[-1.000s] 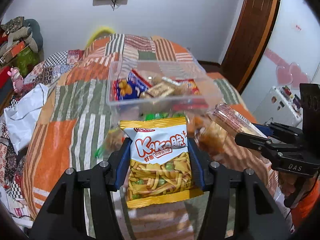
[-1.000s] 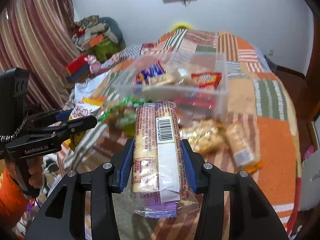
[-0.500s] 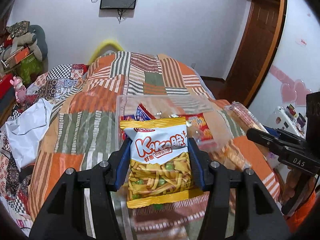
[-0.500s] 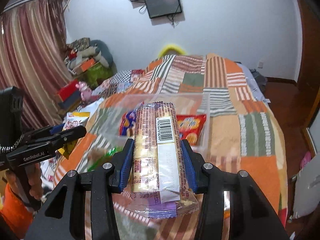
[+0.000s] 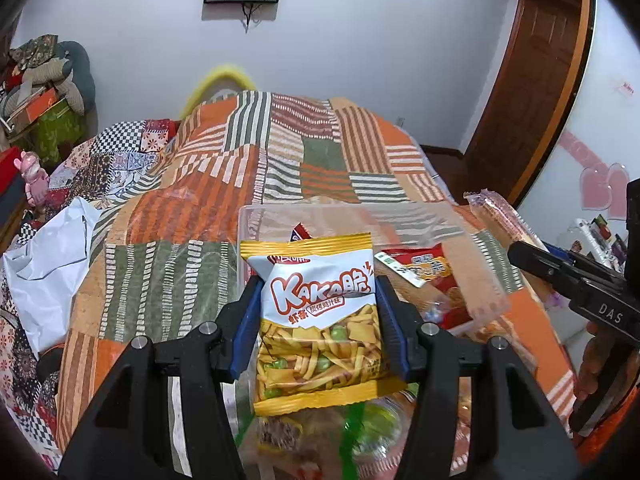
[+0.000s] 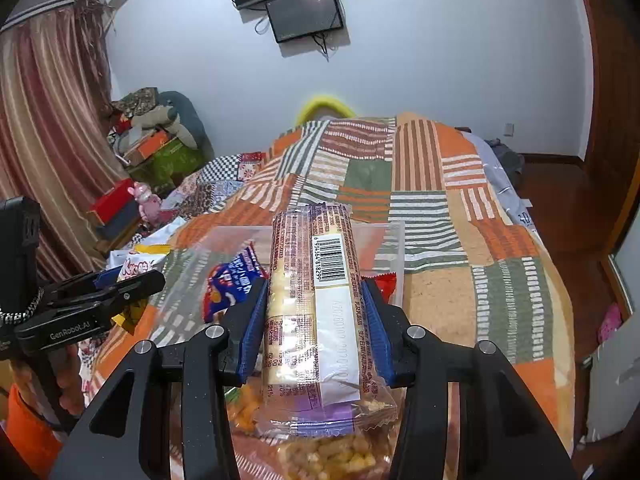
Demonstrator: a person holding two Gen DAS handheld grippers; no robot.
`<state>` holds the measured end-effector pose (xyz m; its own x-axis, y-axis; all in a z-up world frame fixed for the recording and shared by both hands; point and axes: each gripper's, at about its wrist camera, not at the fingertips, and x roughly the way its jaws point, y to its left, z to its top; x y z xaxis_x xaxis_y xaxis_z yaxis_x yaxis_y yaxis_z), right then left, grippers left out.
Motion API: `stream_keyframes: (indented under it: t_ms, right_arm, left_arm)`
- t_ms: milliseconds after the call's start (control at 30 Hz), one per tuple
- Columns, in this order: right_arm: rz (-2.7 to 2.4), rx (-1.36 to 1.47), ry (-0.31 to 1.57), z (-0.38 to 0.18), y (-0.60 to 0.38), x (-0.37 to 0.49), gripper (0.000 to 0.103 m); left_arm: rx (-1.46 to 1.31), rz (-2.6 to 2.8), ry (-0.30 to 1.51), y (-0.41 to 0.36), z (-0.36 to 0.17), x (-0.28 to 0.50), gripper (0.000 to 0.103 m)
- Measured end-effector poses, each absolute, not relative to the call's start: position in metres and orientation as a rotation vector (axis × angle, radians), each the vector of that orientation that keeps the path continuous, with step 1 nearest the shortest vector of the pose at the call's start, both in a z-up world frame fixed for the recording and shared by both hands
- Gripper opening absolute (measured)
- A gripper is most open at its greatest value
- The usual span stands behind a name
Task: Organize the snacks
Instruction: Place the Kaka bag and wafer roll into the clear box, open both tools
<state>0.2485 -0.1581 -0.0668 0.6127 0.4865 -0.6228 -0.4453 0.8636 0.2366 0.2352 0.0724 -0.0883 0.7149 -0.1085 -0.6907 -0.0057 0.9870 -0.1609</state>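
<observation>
Two snacks held up over the clear plastic bin (image 5: 472, 296), most likely so that both can be dropped in together with the packets already lying there: a red snack packet (image 5: 430, 266) and a blue one (image 6: 228, 288) visible through the walls. Bin standing on the patchwork quilt (image 5: 176, 264) of the bed, with more loose snacks on the quilt in front of it, among them a bag of yellow puffs (image 6: 328, 456) below the right hand's load. Left gripper (image 5: 319, 320) narrowed down on a yellow Kaka shrimp-strip bag (image 5: 320, 324), blue fingers (image 5: 246, 332) pressing its two side edges, bag upright with its printed face to the camera and hanging just above the near rim. Right gripper (image 6: 314, 328) likewise clamped on a long cracker sleeve (image 6: 314, 308), fingers (image 6: 378, 332) squeezing it at the middle, barcode side up, the far end reaching over the bin. Grip by the sides probably chosen to keep the flat bags from folding and to let them fall straight on release. Each gripper seen also from the other camera, at the edge of the view, well apart from its partner, so no clash expected. Next, by judgement: a little lower, then release into the free space.
</observation>
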Motion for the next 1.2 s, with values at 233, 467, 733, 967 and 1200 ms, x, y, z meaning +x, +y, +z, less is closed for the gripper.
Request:
stream_keyframes:
  t_ms: [233,467,733,967,1200]
  right_arm:
    - [0.535,0.06,0.805,-0.091,-0.148,0.271,0.043]
    - [0.541,0.031,0.853,-0.111,-0.14,0.28,0.043]
    - [0.524,-0.013,0.852,-0.116,-0.138,0.282,0.043]
    - [0.527,-0.026,0.829,-0.1,-0.143,0.274,0.046]
    - [0.524,-0.03,0.78,-0.078,-0.157,0.25,0.058]
  left_arm:
    - [-0.144,-0.065,0.826,0.073,-0.112,0.26,0.054]
    - [-0.115,-0.071,0.857,0.071,-0.126,0.271,0.054]
    - [-0.138,-0.061,0.872,0.074,-0.13,0.276,0.056]
    - [-0.133,-0.079,0.839,0.071,-0.113,0.26,0.066]
    - [-0.131,-0.081,0.823,0.073,-0.095,0.231,0.074]
